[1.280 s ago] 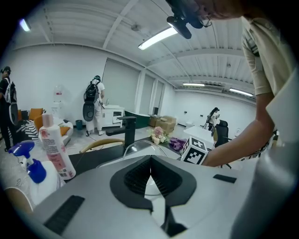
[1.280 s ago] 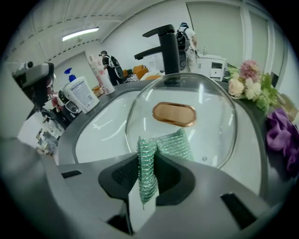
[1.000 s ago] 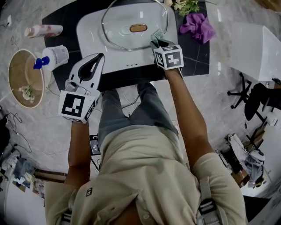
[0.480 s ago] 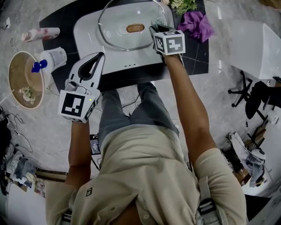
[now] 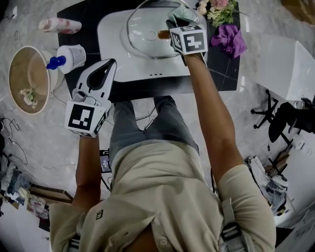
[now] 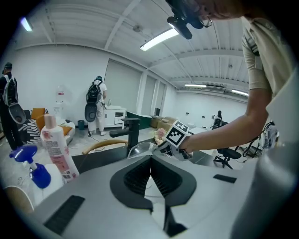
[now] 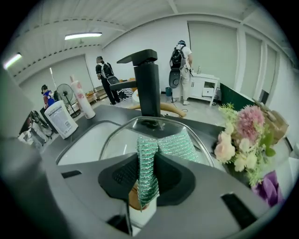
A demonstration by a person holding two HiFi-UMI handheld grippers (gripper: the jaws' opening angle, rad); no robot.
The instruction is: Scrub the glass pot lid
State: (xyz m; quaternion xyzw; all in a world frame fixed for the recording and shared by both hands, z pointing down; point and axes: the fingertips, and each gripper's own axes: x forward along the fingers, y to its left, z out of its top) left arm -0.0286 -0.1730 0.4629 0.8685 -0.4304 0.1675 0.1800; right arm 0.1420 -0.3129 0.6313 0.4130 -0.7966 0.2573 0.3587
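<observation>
Grey marbled floor surrounds a dark table (image 5: 224,69) at the upper centre of the head view, with a white sink (image 5: 113,54) let into it. The glass pot lid (image 5: 147,32) lies in the sink's upper right part, its metal rim close to the far and right walls. This leaves a bare strip of basin along the left and the near edge. A black faucet (image 7: 148,84) stands just behind the lid's far rim.

The right gripper (image 7: 147,172) hangs over the lid's right side, beside its brown knob (image 5: 164,34). Its jaws are closed tight on a green scouring pad (image 7: 175,144), which spreads forward over the glass. Flowers (image 5: 216,9) crowd the sink's upper right corner, just beside this gripper. A purple cloth (image 5: 230,39) lies on the table further right.

The left gripper (image 6: 150,173) sits at the lower left, over the sink's near left corner and well apart from the lid. Its jaws are pressed together with nothing between them. Left of it a spray bottle (image 5: 71,56) with a blue nozzle sits by the table's left edge. A pink bottle (image 5: 61,24) lies on its side above that. A round bowl (image 5: 22,74) sits off the table at the far left.
</observation>
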